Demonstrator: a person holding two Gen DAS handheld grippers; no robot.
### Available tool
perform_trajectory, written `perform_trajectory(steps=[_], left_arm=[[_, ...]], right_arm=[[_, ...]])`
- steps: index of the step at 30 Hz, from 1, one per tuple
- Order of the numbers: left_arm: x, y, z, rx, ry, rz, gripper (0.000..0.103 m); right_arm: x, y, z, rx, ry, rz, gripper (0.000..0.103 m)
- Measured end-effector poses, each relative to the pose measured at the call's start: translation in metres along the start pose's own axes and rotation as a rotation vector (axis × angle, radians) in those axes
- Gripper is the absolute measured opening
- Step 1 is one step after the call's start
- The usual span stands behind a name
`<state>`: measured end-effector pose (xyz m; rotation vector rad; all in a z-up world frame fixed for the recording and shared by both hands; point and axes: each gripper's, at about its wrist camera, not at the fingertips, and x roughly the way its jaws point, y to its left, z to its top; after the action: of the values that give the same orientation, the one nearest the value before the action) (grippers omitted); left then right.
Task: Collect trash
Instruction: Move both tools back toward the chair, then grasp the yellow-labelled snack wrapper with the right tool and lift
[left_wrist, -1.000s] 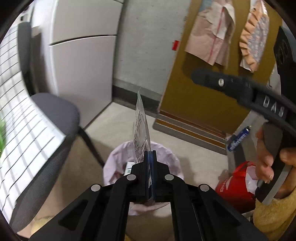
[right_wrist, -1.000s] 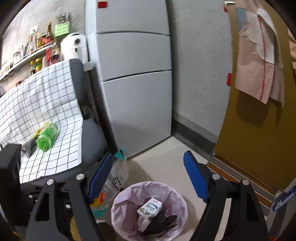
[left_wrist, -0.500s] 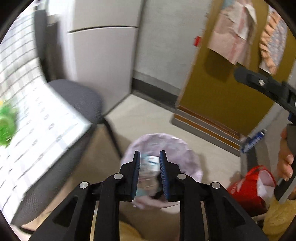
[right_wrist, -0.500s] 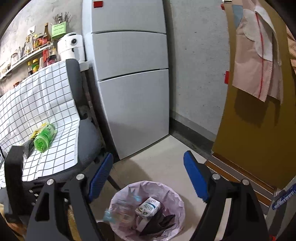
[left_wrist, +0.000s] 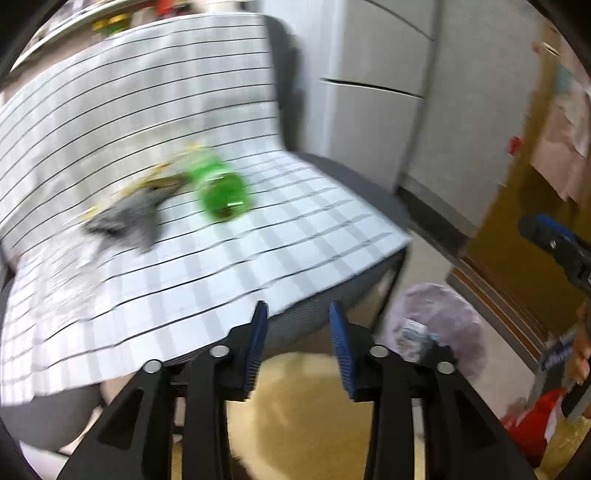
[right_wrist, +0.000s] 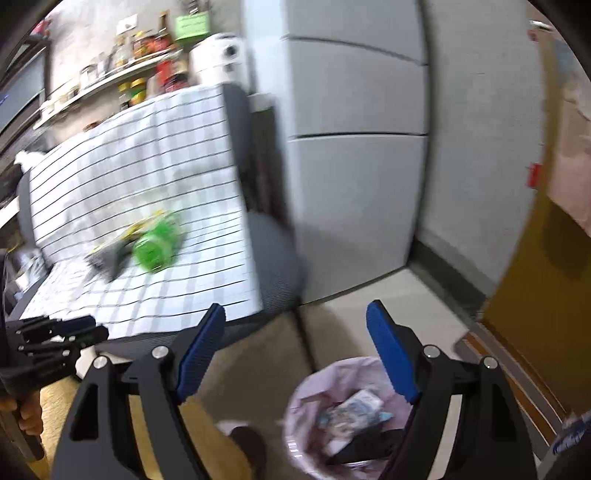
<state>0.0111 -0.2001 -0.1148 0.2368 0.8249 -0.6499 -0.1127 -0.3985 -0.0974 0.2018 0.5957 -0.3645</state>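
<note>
Checked cloth over grey chair, fridge behind

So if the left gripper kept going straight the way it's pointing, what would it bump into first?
Probably the checked cloth over the chair seat, near its front edge. The left gripper is open and empty, aimed there. Depth is hard to judge in this blurred view.
</note>
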Motion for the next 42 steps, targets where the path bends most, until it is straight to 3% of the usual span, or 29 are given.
perform_trajectory(steps=[7, 15, 18, 20, 23, 26, 29, 34, 42], left_arm=[[-0.018, 0.075, -0.010, -0.159, -0.005, 0.125, 0.046], [-0.041, 0.143, -0.005, -0.279, -0.045, 0.261, 0.047], [-0.044, 0.164, -0.001, -0.311, -0.048, 0.291, 0.047], [-0.043, 0.176, 0.001, -0.329, -0.046, 0.300, 0.047], [-0.038, 0.194, 0.008, -0.352, -0.043, 0.315, 0.047], [-0.031, 0.212, 0.017, -0.368, -0.044, 0.333, 0.047], [-0.021, 0.228, 0.027, -0.378, -0.043, 0.355, 0.047], [-0.005, 0.252, 0.039, -0.397, -0.037, 0.360, 0.047], [0.018, 0.272, 0.043, -0.415, -0.009, 0.350, 0.047]], right_arm=[[0.027, 0.072, 0.011, -0.115, 0.044, 0.144, 0.077], [0.058, 0.146, 0.047, -0.216, 0.043, 0.264, 0.075], [0.079, 0.173, 0.059, -0.233, 0.064, 0.309, 0.062], [0.092, 0.186, 0.065, -0.237, 0.076, 0.341, 0.046], [0.121, 0.214, 0.079, -0.242, 0.087, 0.389, 0.037], [0.149, 0.237, 0.089, -0.244, 0.108, 0.407, 0.038], [0.184, 0.255, 0.099, -0.203, 0.143, 0.414, 0.050], [0.238, 0.271, 0.108, -0.101, 0.207, 0.432, 0.058], [0.301, 0.287, 0.117, 0.057, 0.280, 0.425, 0.060]])
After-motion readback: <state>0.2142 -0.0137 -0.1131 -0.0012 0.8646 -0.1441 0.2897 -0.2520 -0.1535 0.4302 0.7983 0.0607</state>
